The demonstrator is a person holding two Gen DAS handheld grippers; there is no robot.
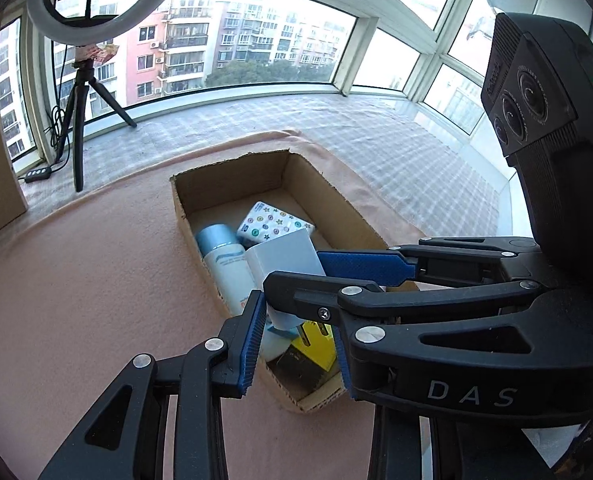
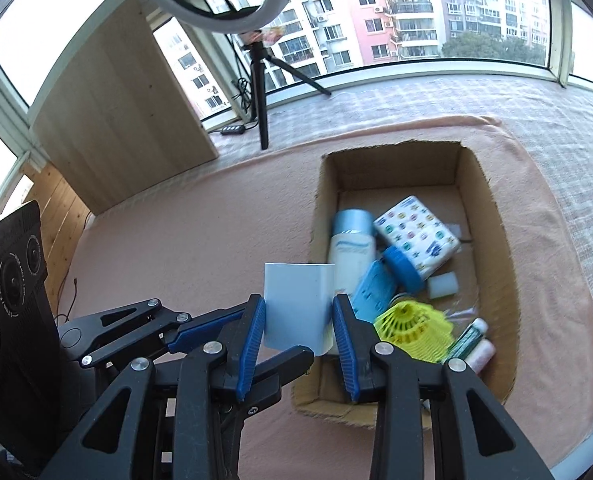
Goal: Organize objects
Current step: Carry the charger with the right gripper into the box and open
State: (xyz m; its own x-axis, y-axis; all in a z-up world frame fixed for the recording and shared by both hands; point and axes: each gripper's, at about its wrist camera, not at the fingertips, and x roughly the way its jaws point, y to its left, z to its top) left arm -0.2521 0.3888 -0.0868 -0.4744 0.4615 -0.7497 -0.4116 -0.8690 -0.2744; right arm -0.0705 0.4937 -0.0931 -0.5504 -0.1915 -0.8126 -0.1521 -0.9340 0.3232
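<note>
A white charger block (image 2: 298, 304) with metal prongs (image 1: 302, 330) is held between the blue pads of my right gripper (image 2: 298, 334), just above the near left edge of an open cardboard box (image 2: 492, 216). In the left wrist view the right gripper (image 1: 296, 276) crosses in front, shut on the charger (image 1: 284, 258). My left gripper (image 1: 296, 344) is open beneath it, jaws wide over the box's (image 1: 232, 176) near end. Inside lie a white bottle with a pale blue cap (image 2: 350, 240), a patterned tissue pack (image 2: 416, 236), a yellow shuttlecock (image 2: 412, 326) and other small items.
The box sits on a pink cloth (image 2: 196, 232) over a checked mat. A ring light on a black tripod (image 2: 262, 92) stands at the back by the windows, with a wooden panel (image 2: 112, 112) to its left.
</note>
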